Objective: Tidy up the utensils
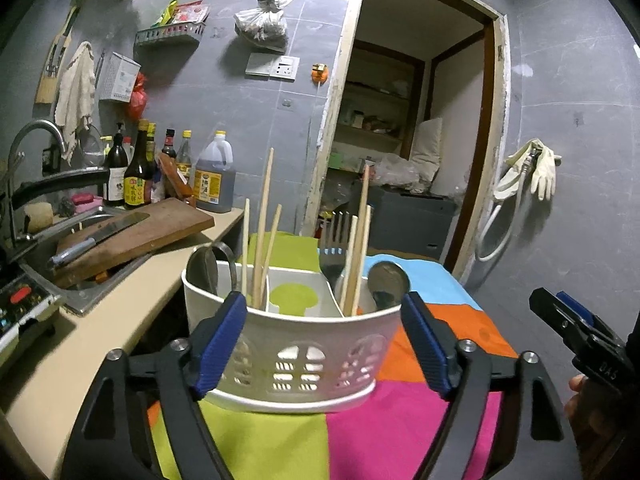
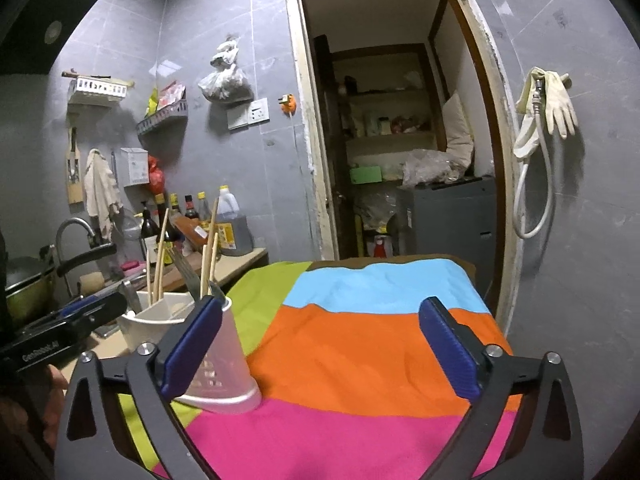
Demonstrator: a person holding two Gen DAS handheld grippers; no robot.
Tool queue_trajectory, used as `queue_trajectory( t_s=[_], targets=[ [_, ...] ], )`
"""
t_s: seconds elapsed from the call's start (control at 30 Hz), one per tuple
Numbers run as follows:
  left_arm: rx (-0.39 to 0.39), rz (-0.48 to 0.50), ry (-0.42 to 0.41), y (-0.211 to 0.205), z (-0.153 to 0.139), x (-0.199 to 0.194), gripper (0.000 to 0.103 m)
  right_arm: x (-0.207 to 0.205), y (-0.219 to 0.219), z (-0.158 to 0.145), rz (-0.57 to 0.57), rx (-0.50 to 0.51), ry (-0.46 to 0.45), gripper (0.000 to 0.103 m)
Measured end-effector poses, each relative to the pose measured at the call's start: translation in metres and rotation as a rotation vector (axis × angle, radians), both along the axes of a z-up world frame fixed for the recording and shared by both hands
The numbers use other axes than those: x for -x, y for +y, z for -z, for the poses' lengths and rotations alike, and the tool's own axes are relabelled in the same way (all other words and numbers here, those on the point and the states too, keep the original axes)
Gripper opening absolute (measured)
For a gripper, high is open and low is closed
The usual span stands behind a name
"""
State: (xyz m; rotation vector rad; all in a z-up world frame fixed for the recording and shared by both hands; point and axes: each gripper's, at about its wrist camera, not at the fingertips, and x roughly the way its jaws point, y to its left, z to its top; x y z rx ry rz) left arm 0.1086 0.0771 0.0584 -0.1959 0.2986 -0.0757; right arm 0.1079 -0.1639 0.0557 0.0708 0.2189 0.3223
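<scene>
Left wrist view puts the white utensil caddy [image 1: 304, 344] squarely between the left tongs [image 1: 326, 344], whose blue ribbed pads [image 1: 222, 340] stand just outside its two curved ends; we cannot tell whether they press the plastic or only bracket it, so the grip is uncertain. We judge this arm the nearer one by far. The caddy's long axis runs left to right across the tongs' opening, and it stands upright on the striped cloth [image 1: 400, 432] covering the worktop, near its left edge.

Right wrist view shows the right tongs [image 2: 320, 344] spread wide and empty over the orange and pink stripes, with the caddy [image 2: 216, 360] off to their left, one blue pad overlapping it in view.

The caddy is thin, glossy moulded plastic with cut-out windows low on its front wall and dividers making three compartments. Pale bamboo chopsticks [image 1: 262, 232] lean in the left compartment, more chopsticks [image 1: 358, 256] and a steel fork [image 1: 334, 248] rise in the right, and rounded steel spoon bowls [image 1: 388, 282] show at both ends. The middle compartment looks empty, green cloth showing through its floor opening
</scene>
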Motion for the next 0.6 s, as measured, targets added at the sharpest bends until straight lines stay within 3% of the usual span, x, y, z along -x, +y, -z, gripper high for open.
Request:
queue_trajectory(
  t_s=[0.27,0.6],
  targets=[
    [-0.016,0.031,0.004,-0.015,0.008,0.023,0.094,0.024,-0.008,0.005,0.039,0.047,0.006,0.103],
    [-0.086,0.021,-0.027,-0.033,0.021,0.057,0.099,0.063,-0.019,0.014,0.097,0.082,0.01,0.103]
  ],
)
